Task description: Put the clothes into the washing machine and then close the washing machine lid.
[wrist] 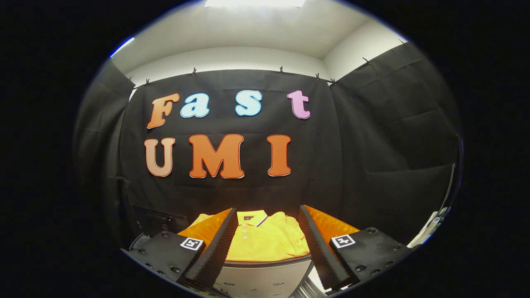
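A folded yellow polo shirt (265, 242) with a collar and white buttons lies flat on a surface just ahead of the fingers, framed by the gap between them. My gripper (269, 215) is open, its two fingers spread wide on either side of the shirt and touching nothing. Below the shirt shows the grey top edge and pale front panel of an appliance, likely the washing machine (261, 279). Whether its lid is up or down cannot be told from here.
Black cloth walls close the booth behind and to both sides of the shirt. A dark object (155, 221) sits low beyond the left finger. A pale edge (428, 229) runs down past the right finger.
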Available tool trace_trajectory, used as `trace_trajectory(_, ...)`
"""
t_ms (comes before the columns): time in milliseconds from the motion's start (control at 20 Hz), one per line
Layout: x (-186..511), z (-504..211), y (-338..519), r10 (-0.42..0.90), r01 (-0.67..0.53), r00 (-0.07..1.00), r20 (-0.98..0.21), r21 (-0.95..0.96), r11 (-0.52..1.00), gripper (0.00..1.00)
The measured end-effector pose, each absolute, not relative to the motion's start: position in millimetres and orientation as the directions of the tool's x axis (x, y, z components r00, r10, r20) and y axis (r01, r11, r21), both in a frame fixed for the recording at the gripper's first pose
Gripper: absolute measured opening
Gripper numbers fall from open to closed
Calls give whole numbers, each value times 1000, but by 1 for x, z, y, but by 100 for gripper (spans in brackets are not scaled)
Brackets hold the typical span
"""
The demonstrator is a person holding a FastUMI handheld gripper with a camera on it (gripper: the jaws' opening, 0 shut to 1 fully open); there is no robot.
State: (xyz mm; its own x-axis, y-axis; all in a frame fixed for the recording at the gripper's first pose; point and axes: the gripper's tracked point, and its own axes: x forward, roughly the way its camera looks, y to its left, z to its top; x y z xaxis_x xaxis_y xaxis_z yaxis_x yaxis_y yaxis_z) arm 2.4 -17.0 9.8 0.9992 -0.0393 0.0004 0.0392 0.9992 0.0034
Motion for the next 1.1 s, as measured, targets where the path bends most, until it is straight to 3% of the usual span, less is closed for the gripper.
trace_trajectory(550, 8, 28, -34, -92, 91, 995, 30, 43, 995, 97)
trace_trajectory(800, 39, 26, -26, -67, 66, 998, -17, -74, 995, 97)
trace_trajectory(1100, 89, 15, 13, 29, -23, 994, -106, 56, 998, 98)
